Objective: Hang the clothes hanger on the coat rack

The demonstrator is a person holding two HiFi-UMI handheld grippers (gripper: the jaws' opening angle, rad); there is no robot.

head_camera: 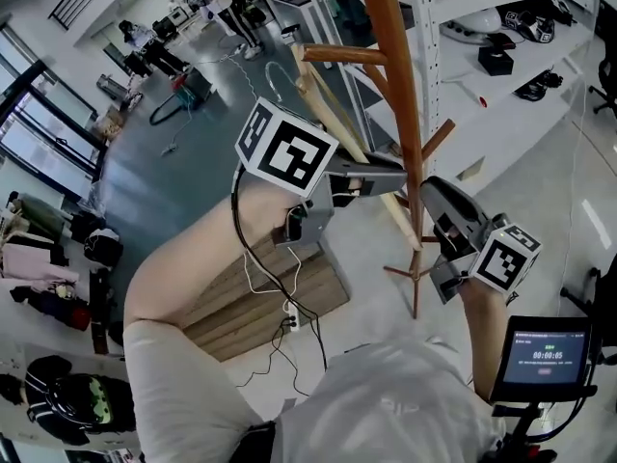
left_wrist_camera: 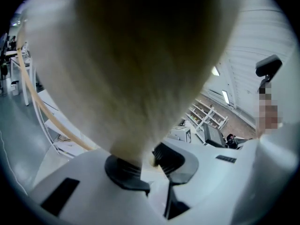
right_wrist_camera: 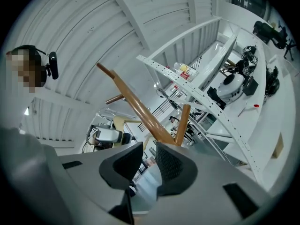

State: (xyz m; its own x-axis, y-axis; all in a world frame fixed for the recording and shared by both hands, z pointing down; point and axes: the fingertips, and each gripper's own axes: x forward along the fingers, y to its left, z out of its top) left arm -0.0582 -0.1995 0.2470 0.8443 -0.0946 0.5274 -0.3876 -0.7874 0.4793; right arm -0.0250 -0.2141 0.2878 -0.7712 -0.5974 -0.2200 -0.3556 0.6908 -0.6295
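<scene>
Left gripper (left_wrist_camera: 151, 162) clamped on pale wooden hanger (head_camera: 333, 114); right gripper (right_wrist_camera: 144, 165) slightly apart, empty. Best approach: lift hanger above coat rack (head_camera: 393, 75) peg (head_camera: 339, 55), lower gently.

Head view. Handlebar-mounted screen (head_camera: 543, 353), below and right of the coat rack (head_camera: 400, 85): white timer digits "00:00:05" on a dark ground; the small green line above the digits and the red mark below them are too small to read. Left marker cube (head_camera: 286, 149), just left of the coat rack's trunk, and right marker cube (head_camera: 505, 257), right of its base: black-and-white square code patterns, no letters or numerals. Right gripper view. Bottle (right_wrist_camera: 183, 68) on the shelving right of the coat rack: yellow and red label, print illegible. Left gripper view: no legible text
</scene>
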